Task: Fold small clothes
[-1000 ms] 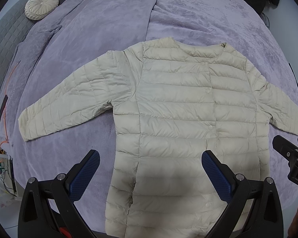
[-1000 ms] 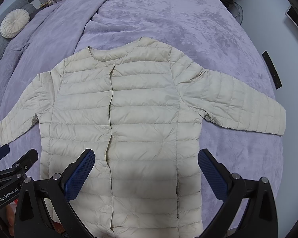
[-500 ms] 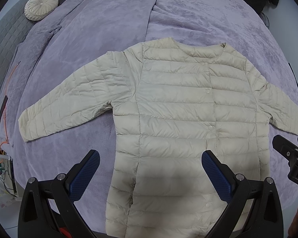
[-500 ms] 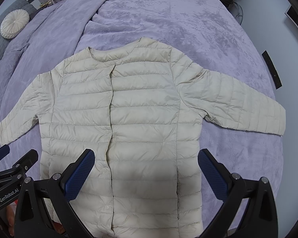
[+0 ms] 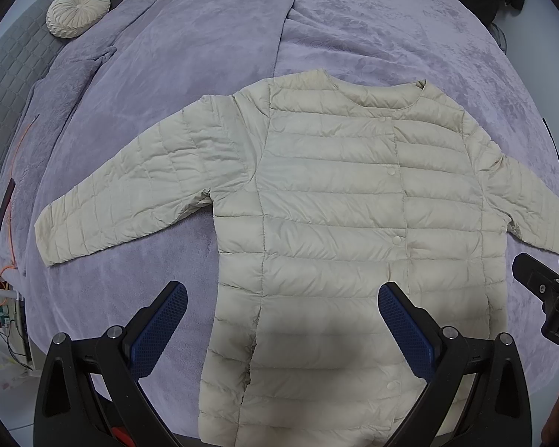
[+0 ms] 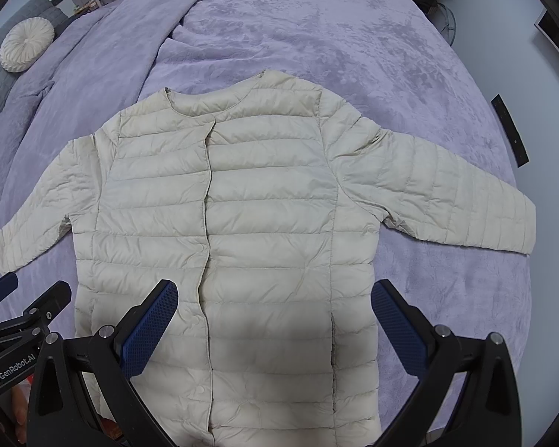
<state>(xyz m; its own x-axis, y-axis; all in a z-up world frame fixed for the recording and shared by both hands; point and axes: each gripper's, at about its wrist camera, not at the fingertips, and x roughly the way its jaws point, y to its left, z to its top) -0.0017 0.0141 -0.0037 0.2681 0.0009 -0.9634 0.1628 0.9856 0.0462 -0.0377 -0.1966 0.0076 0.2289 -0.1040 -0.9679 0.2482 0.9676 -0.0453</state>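
A cream quilted jacket [image 5: 354,216] lies flat, buttoned, sleeves spread, on the purple bedspread [image 5: 205,56]. Left gripper [image 5: 282,320] and right gripper [image 6: 274,316] hover above its hem, jaws spread wide, empty.

Soft even light, sharp focus, fisheye-bent dark corners.

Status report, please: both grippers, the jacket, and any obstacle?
Left gripper open, empty. Right gripper open, empty. Cream jacket flat on purple bedspread, buttoned, sleeves spread, unfolded. Nothing on it.
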